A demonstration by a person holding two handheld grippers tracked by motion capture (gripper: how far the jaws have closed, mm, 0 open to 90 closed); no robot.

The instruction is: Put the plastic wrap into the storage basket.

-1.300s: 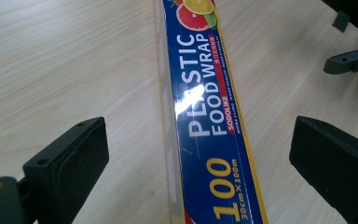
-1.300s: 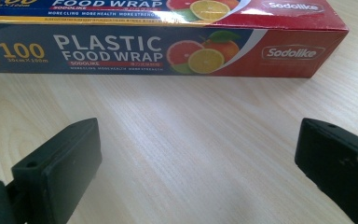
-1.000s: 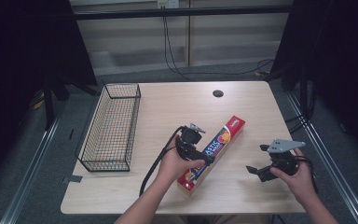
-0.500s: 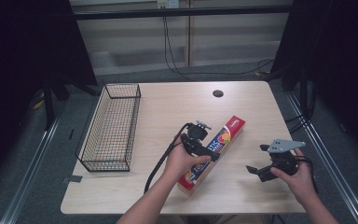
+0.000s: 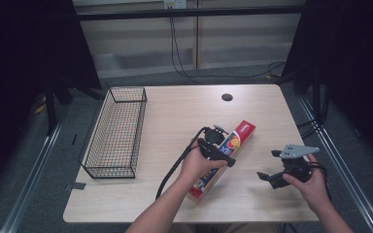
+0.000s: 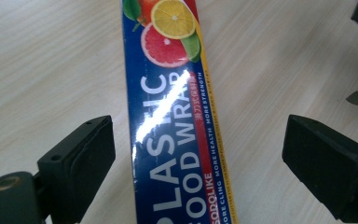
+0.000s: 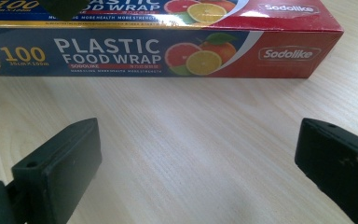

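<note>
A long blue and red box of plastic food wrap (image 5: 233,138) lies slantwise on the wooden table. My left gripper (image 5: 219,148) hovers over its middle, open. In the left gripper view the box (image 6: 177,116) runs up between the two spread jaws, which stand on either side of it without touching. My right gripper (image 5: 271,167) is open near the table's front right, a short way right of the box. The right gripper view shows the box (image 7: 168,51) lying across the top, beyond bare wood between the jaws.
A black wire basket (image 5: 116,131) stands at the table's left side. A small dark round hole (image 5: 227,97) sits near the far edge. Cables hang behind the table. The table's edge (image 5: 291,126) on the right is close to my right hand.
My left gripper has moved right and slightly forward along the table, coming over the middle of the box. The right gripper has stayed where it was.
</note>
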